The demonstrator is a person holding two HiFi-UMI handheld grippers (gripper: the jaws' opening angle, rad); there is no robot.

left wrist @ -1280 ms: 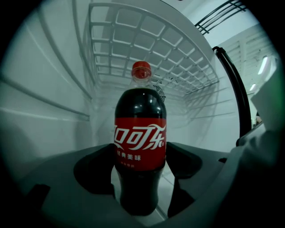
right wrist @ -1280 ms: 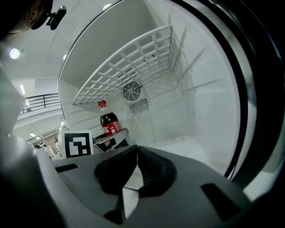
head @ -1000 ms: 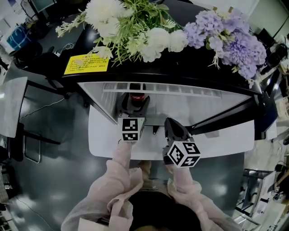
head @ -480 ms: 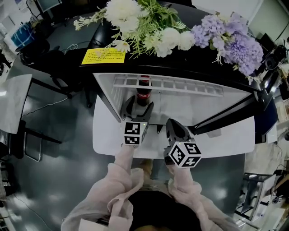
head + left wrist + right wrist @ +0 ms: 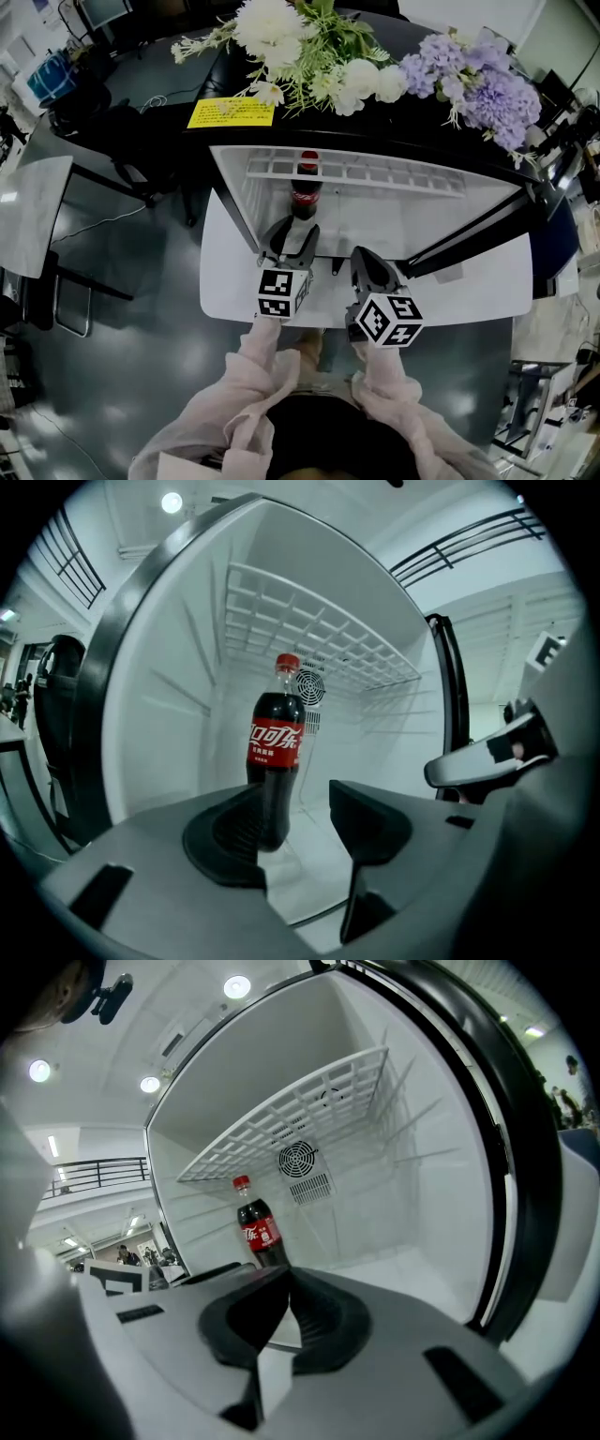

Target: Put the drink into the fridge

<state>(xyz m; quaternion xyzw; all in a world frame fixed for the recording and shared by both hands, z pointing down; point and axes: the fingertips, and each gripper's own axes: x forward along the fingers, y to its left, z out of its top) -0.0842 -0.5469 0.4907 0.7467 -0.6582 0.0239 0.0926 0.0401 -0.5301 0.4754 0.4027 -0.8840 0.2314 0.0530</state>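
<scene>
A cola bottle with a red cap and red label stands upright inside the open white fridge, under its wire shelf. My left gripper sits just in front of the bottle and does not touch it. Its jaws are closing with nothing between them. In the left gripper view the bottle rises beyond the jaws, and the left finger hides its base. My right gripper hangs to the right at the fridge opening, shut and empty. The right gripper view shows the bottle farther in.
White flowers and purple flowers lie on the fridge's black top, beside a yellow notice. The dark door frame slants at the right. A fan grille is on the back wall. Grey floor lies to the left.
The left gripper has let go of the bottle and drawn back toward me. The bottle stays standing in the fridge. The right gripper has barely moved.
</scene>
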